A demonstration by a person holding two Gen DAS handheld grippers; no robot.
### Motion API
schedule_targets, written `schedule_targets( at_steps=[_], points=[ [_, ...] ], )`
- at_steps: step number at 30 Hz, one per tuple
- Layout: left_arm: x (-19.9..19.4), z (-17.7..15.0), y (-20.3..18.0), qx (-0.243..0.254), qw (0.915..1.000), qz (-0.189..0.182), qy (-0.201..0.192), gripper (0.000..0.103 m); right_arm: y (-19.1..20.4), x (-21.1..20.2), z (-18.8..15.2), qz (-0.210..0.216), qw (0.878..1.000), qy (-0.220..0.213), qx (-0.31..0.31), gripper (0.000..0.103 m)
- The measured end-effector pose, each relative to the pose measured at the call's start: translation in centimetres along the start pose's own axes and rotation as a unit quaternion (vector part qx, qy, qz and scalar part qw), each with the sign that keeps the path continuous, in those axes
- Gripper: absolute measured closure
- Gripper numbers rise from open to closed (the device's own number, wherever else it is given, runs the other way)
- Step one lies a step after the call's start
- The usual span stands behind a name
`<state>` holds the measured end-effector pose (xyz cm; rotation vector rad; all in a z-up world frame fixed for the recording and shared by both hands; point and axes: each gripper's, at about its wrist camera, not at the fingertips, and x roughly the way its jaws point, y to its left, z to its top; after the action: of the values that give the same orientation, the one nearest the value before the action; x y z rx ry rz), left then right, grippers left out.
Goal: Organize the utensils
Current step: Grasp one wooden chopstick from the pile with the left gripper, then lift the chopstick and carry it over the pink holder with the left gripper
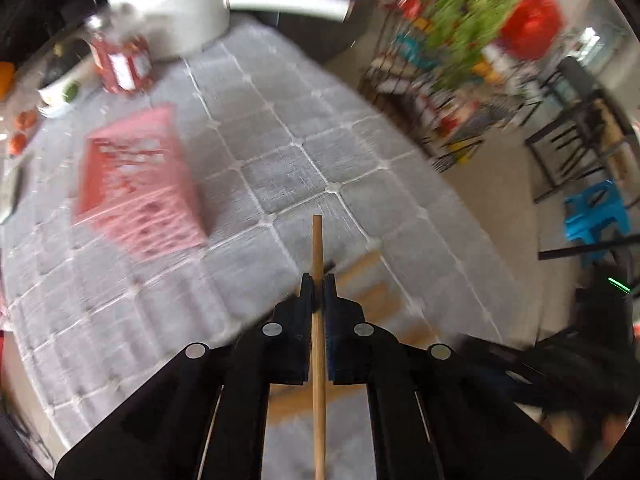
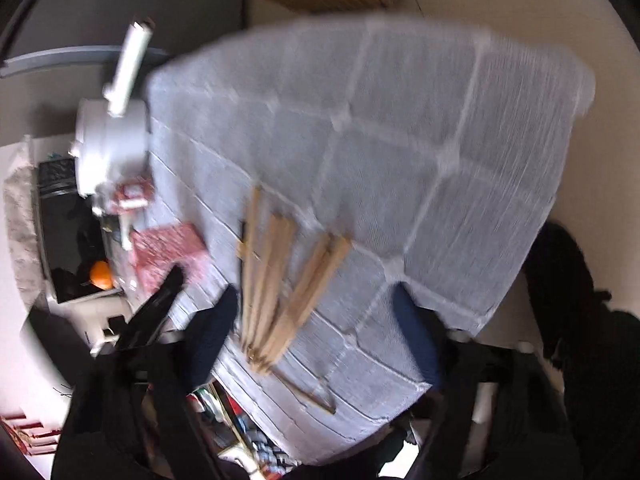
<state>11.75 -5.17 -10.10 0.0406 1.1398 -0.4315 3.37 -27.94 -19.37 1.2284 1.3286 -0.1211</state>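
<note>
My left gripper (image 1: 318, 282) is shut on a single wooden chopstick (image 1: 317, 240), which runs straight up between the pads and sticks out past the fingertips over the grey quilted tablecloth (image 1: 280, 152). In the right wrist view, a loose pile of wooden chopsticks (image 2: 280, 288) lies fanned out on the tablecloth (image 2: 400, 140) near its front edge. My right gripper (image 2: 316, 320) hangs over that pile with its blue-padded jaws apart. The pile sits between the fingers, closer to the left one, and the pads do not press on it. Both views are motion-blurred.
A pink box (image 1: 136, 184) lies on the cloth to the left, with a red jar (image 1: 122, 62) and a white long-handled pot (image 1: 180, 4) behind it. Chairs and a blue stool (image 1: 596, 212) stand past the table's right edge. A dark tray with an orange (image 2: 100, 274) sits far left.
</note>
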Motion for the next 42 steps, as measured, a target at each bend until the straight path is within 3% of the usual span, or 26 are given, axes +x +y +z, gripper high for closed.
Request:
schedule_targets(
  at_steps=[3, 7, 12, 14, 21, 27, 32, 35, 38, 42],
  points=[
    [-3.9, -2.2, 0.3, 0.01, 0.9991, -0.008, -0.041, 0.098, -0.3, 2.5, -0.5, -0.021, 1.0, 0.019, 0.014, 0.068],
    [-7.5, -4.1, 1.5, 0.016, 0.9963, -0.029, -0.08, 0.098, 0.3, 3.4, -1.0, -0.035, 0.999, -0.009, 0.022, 0.07],
    [-9.1, -5.3, 3.1, 0.009, 0.9939, -0.046, -0.1, 0.098, 2.8, 4.5, -1.7, -0.067, 0.996, -0.06, 0.003, 0.071],
    [-9.8, -6.1, 4.1, 0.004, 0.9934, -0.051, -0.103, 0.098, 3.5, 4.7, -1.8, -0.083, 0.994, -0.077, -0.008, 0.089],
    [-11.4, -7.1, 6.2, -0.011, 0.9915, -0.059, -0.115, 0.098, 3.6, 4.2, -1.8, -0.052, 0.993, -0.103, -0.021, 0.094],
    [-12.9, -7.6, 7.1, -0.022, 0.9883, -0.057, -0.14, 0.098, 5.6, 1.4, -3.1, -0.007, 0.989, -0.122, -0.084, 0.096],
    [-13.8, -7.6, 6.8, -0.022, 0.986, -0.05, -0.157, 0.099, 8.4, -1.9, -5.3, 0.019, 0.974, -0.156, -0.164, 0.096],
    [-13.2, -7.5, 6.4, -0.02, 0.9869, -0.051, -0.152, 0.1, 9.2, -1.4, -5.4, -0.007, 0.969, -0.158, -0.188, 0.095],
    [-12.2, -7.3, 6.1, -0.015, 0.9895, -0.051, -0.135, 0.099, 6.2, -0.3, -3.4, 0.007, 0.986, -0.114, -0.121, 0.095],
    [-8.2, -6.1, 9.6, -0.092, 0.9923, -0.034, -0.076, 0.086, 5.9, -1.9, -3.5, 0.024, 0.984, -0.126, -0.126, 0.096]
  ],
)
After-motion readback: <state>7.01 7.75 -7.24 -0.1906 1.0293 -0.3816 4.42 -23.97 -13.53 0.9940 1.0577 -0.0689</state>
